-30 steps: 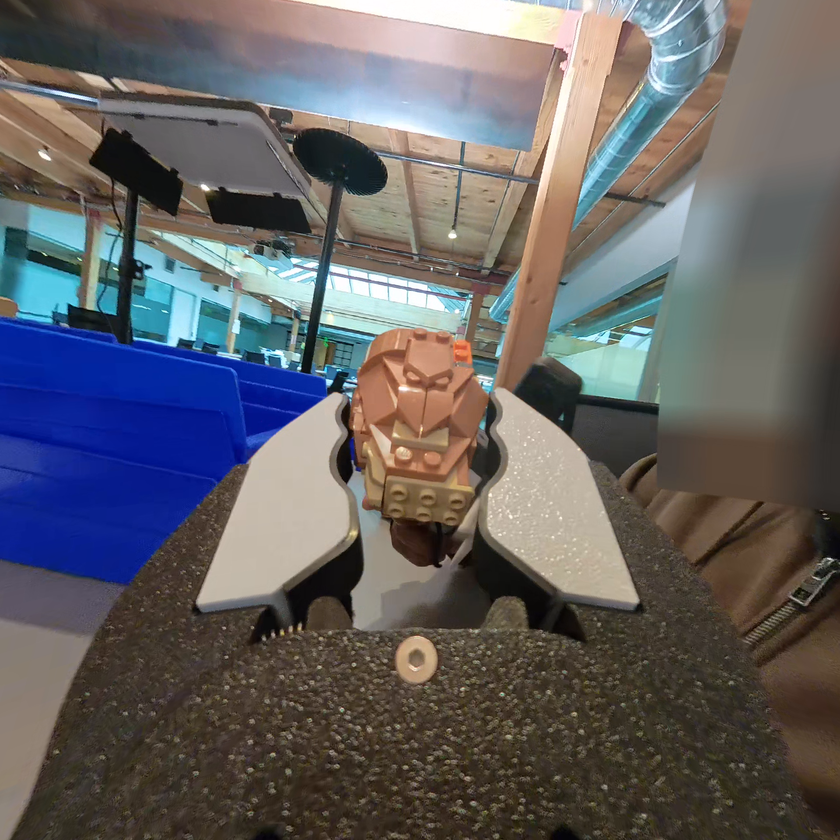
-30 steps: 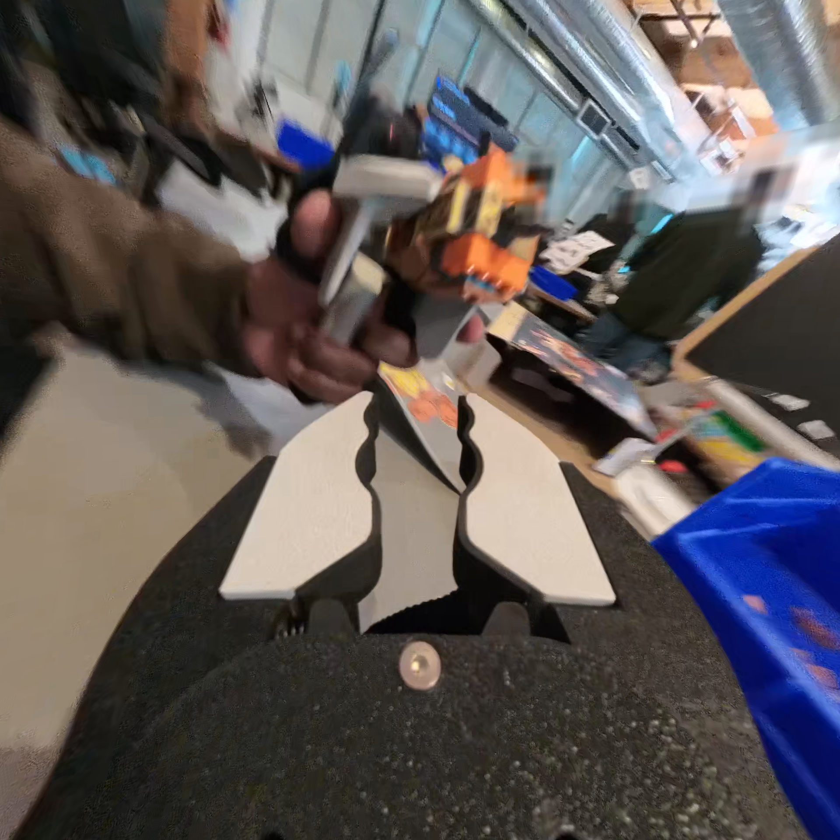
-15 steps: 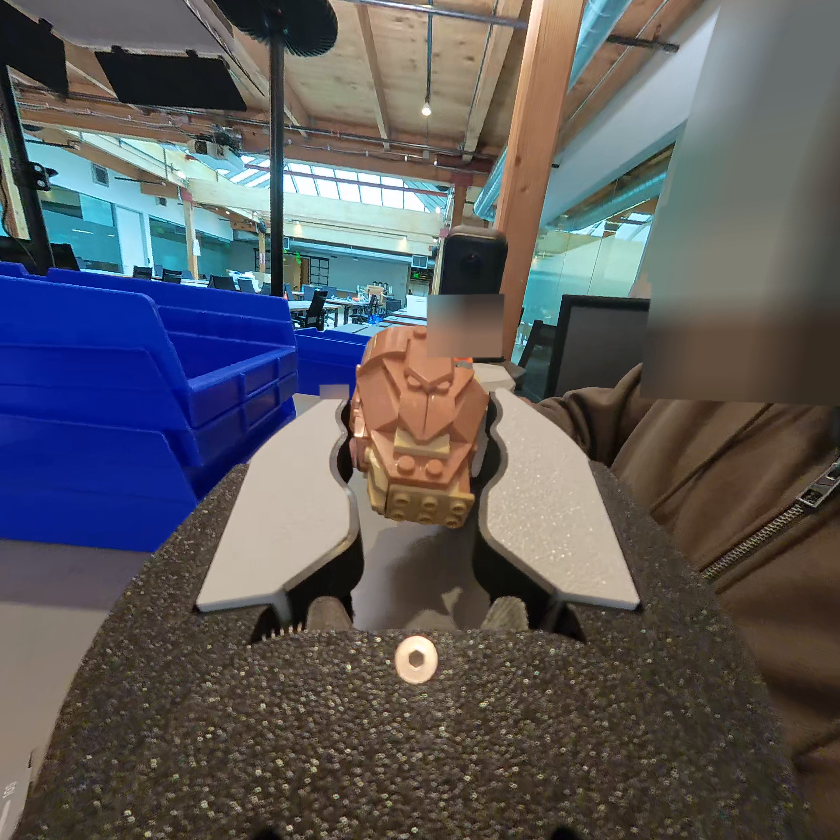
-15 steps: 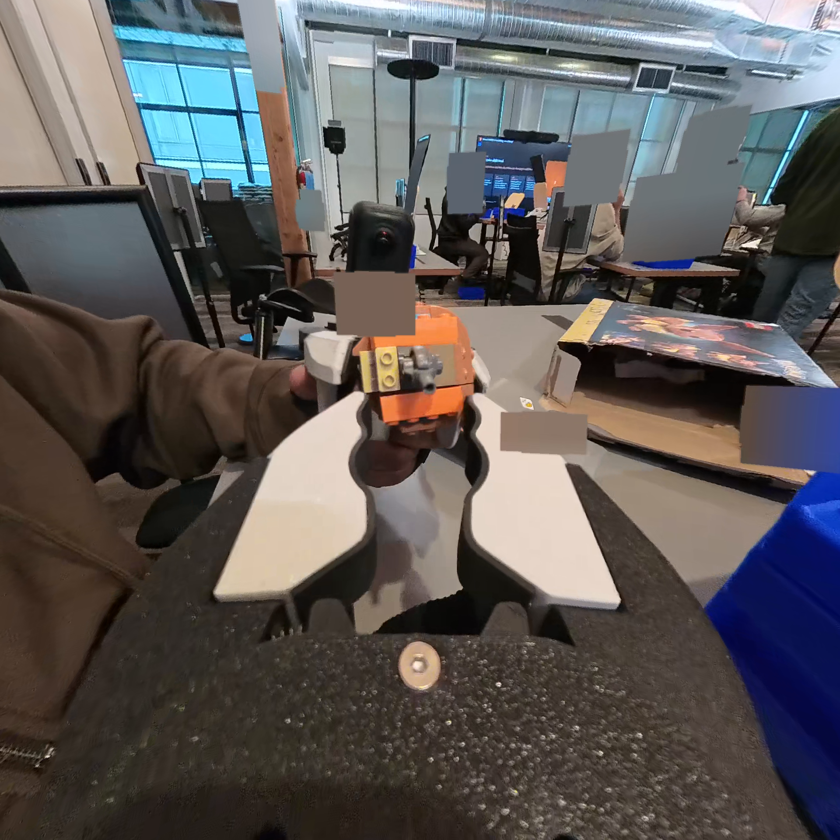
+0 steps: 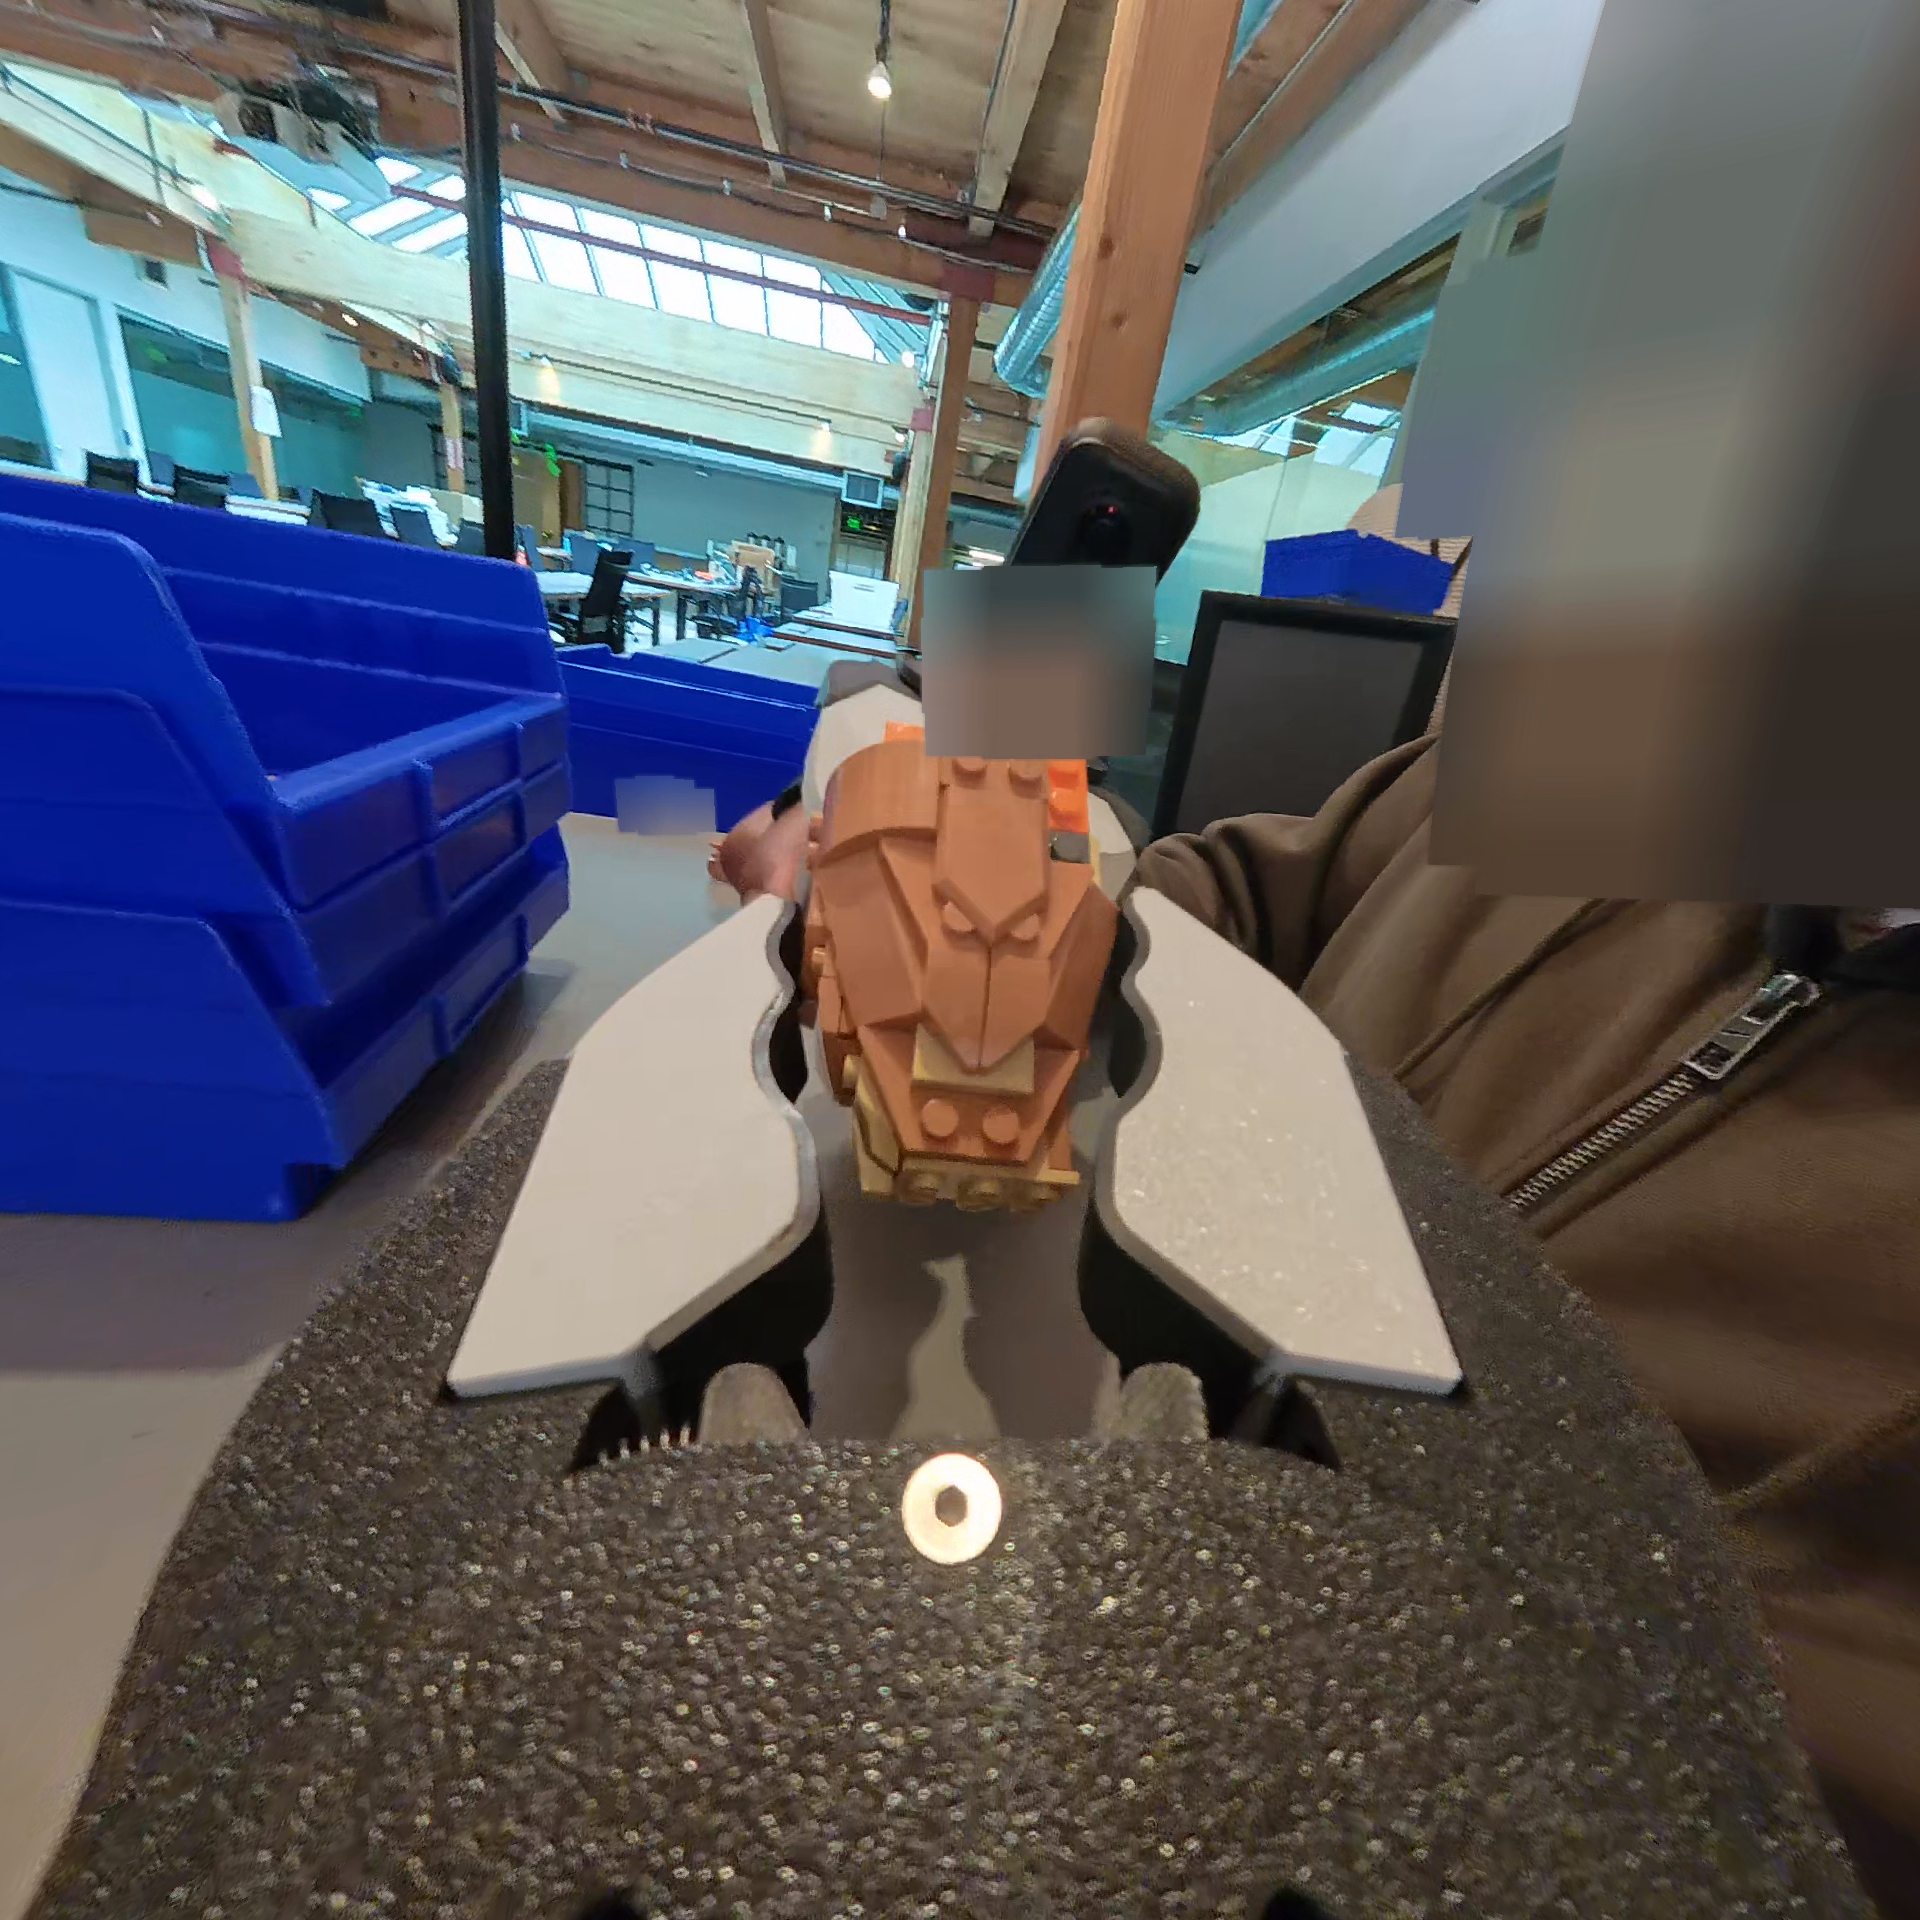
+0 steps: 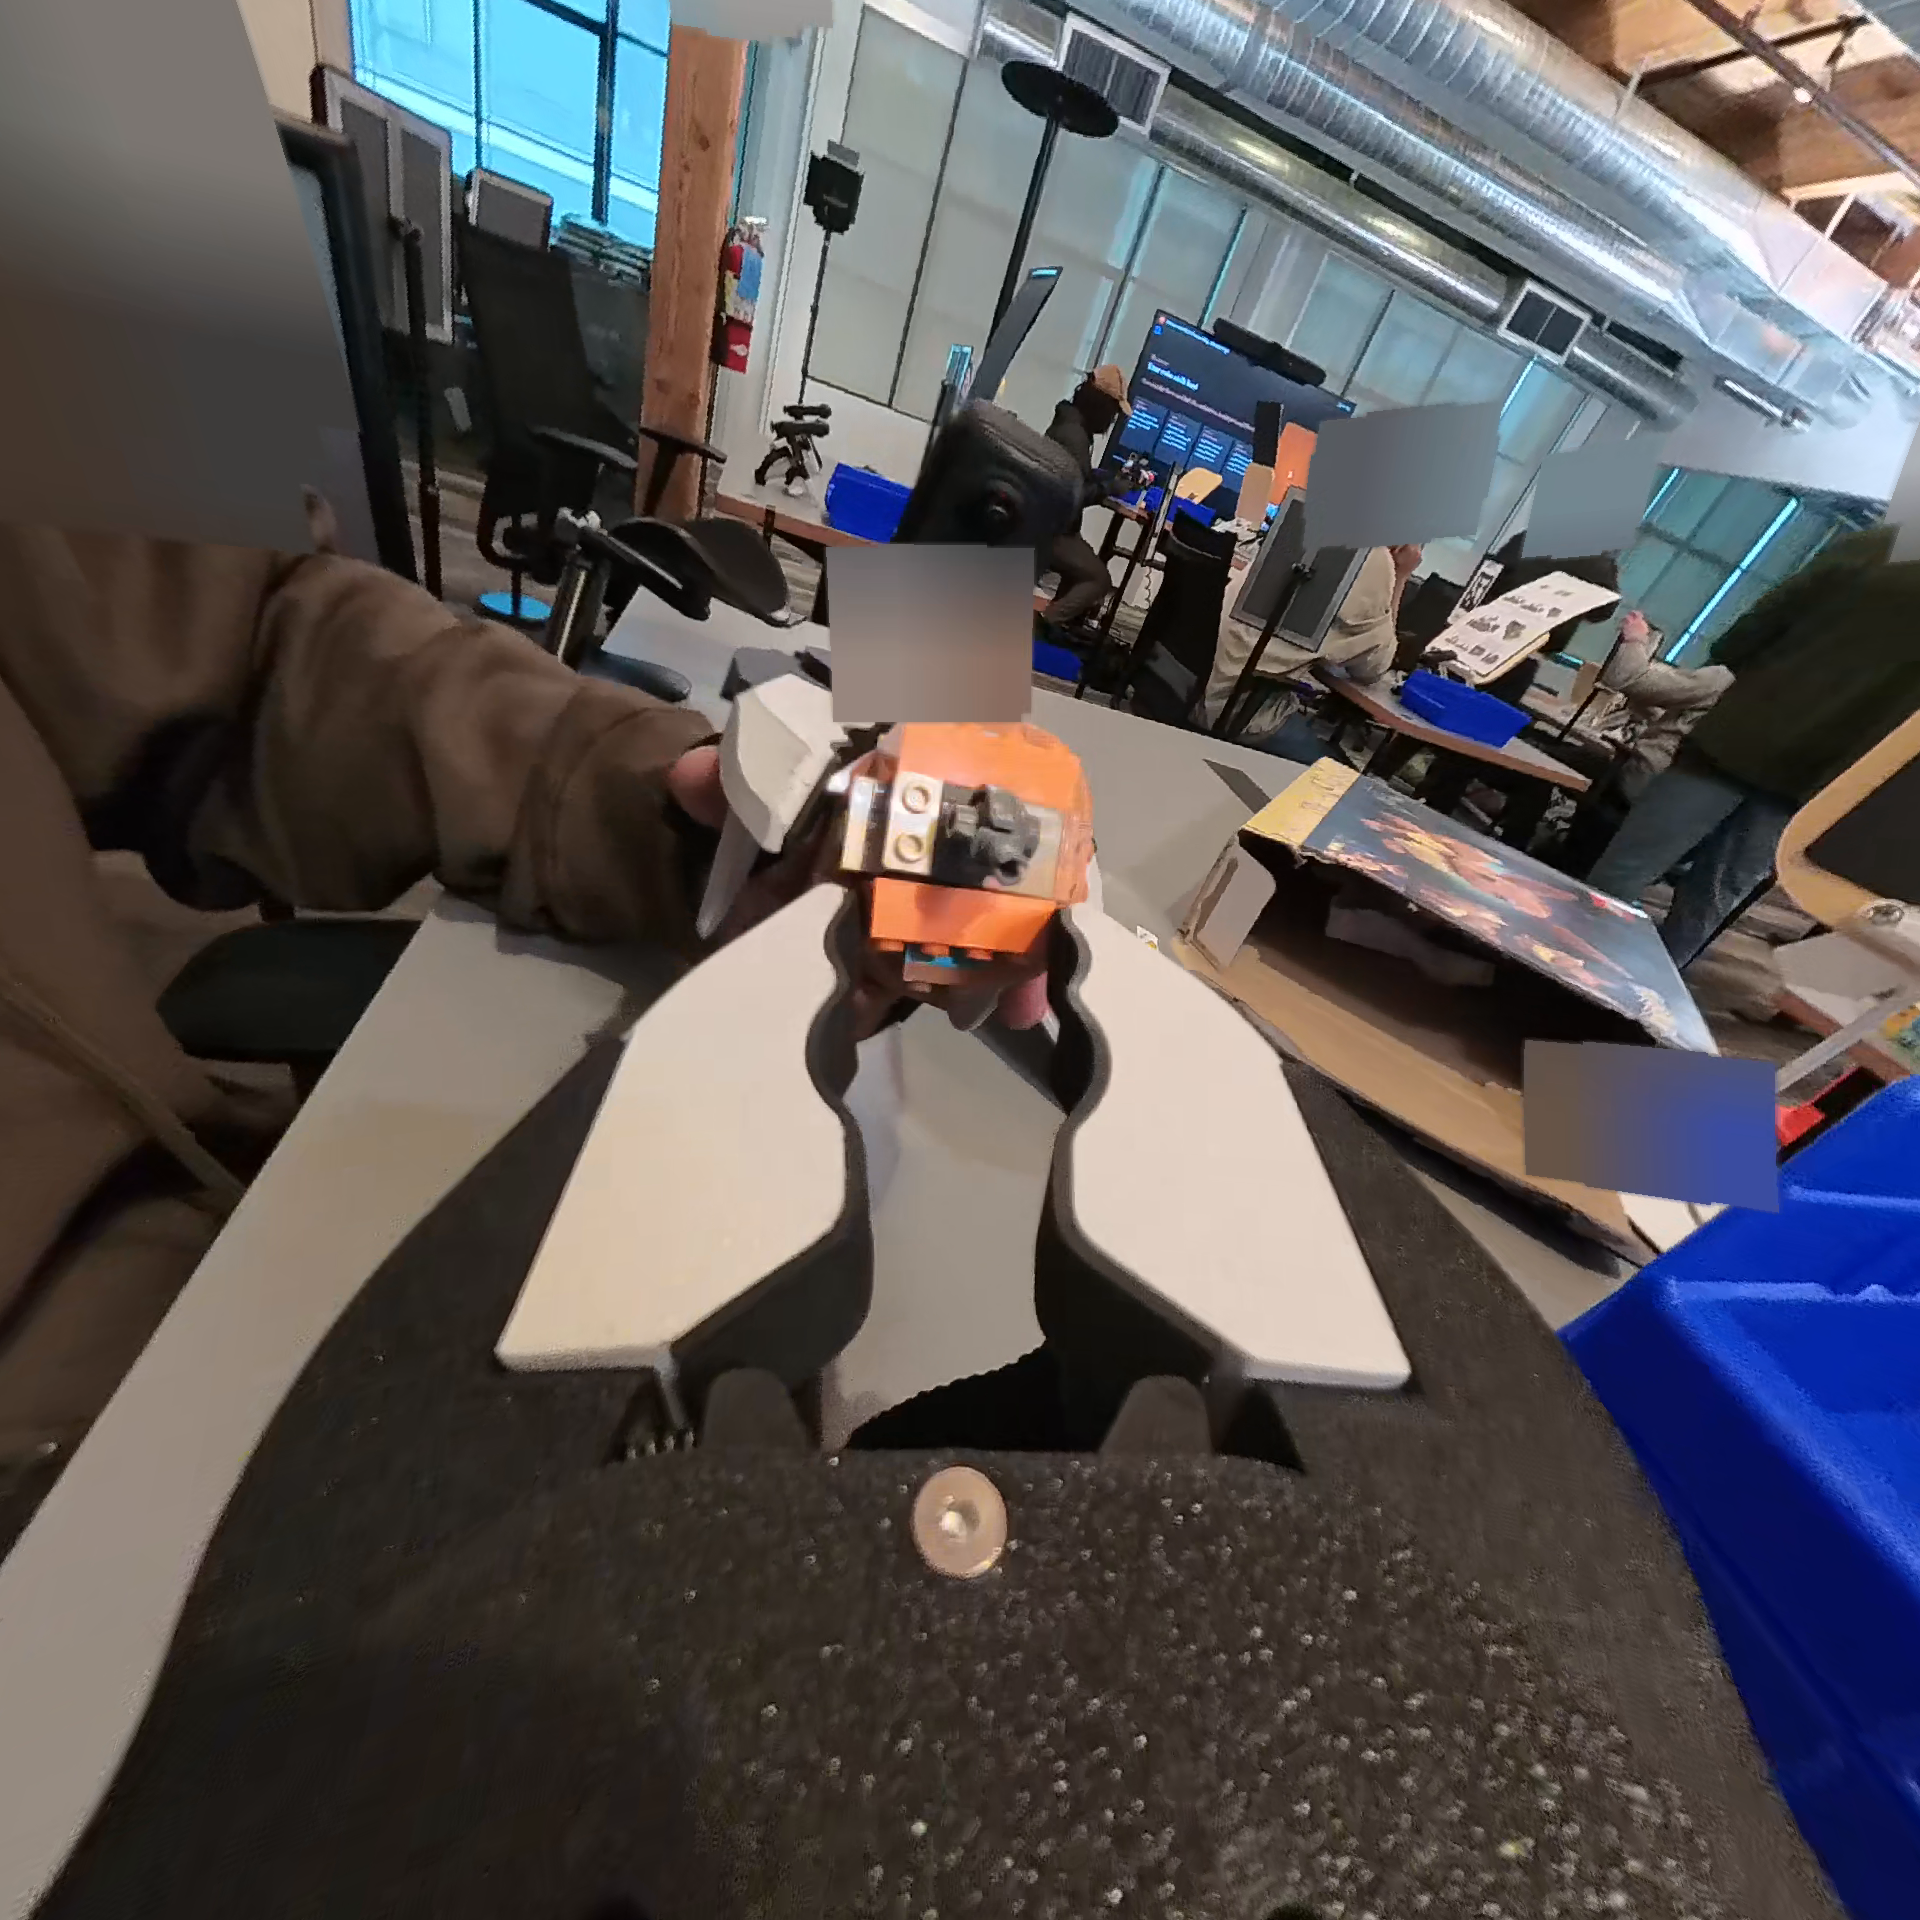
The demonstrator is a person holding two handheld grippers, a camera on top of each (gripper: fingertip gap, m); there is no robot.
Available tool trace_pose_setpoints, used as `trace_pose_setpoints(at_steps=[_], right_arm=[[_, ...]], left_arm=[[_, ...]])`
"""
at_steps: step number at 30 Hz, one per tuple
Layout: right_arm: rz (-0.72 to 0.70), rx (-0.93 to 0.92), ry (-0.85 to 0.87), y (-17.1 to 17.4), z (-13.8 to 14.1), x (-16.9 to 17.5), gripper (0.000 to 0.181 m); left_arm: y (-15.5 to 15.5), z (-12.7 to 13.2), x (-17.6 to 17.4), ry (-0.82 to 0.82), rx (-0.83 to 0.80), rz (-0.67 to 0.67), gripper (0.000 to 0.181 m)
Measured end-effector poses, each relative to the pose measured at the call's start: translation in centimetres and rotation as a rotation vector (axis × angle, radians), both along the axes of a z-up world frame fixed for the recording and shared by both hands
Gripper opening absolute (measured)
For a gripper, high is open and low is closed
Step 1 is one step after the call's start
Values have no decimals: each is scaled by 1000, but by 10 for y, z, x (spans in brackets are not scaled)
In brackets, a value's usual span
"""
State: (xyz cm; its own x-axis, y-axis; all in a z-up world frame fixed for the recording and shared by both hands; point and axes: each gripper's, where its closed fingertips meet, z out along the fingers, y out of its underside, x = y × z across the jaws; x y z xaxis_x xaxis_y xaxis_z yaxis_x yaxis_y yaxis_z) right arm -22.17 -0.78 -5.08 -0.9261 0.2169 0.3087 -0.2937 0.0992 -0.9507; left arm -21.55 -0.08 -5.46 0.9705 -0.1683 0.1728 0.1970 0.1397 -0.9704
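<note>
Stacked blue bins [image 5: 260, 831] stand on the grey bench [image 5: 156, 1351] to my left, and an opened cardboard box [image 6: 1455, 935] lies to my right. My left hand-held gripper [image 5: 951, 997] clamps a brown and orange brick model [image 5: 956, 977] above the bench. My right hand-held gripper [image 6: 951, 966] meets its orange end, fingers [image 6: 717, 1143] narrowed, though I cannot tell if they grip.

Blue bins [image 5: 260, 831] cut off at the left edge; a blue bin [image 6: 1787, 1403] cut off lower right; brick model's [image 6: 961, 831] underside hidden.
</note>
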Motion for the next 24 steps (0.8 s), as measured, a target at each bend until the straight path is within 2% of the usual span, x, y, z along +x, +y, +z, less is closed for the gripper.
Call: trace_pose_setpoints(at_steps=[13,16,19,24], right_arm=[[86,59,-17,4,-10,4,34],[128,99,27,3,-16,12,34],[122,95,-31,-6,-20,14,34],[74,47,-77,1,-14,0,34]], left_arm=[[4,-13,6,-110,-62,-108,56],[-1,-4,2,-248,1,-173,56],[-3,-3,-1,-260,32,-179,56],[-5,4,-12,-202,63,-75,56]])
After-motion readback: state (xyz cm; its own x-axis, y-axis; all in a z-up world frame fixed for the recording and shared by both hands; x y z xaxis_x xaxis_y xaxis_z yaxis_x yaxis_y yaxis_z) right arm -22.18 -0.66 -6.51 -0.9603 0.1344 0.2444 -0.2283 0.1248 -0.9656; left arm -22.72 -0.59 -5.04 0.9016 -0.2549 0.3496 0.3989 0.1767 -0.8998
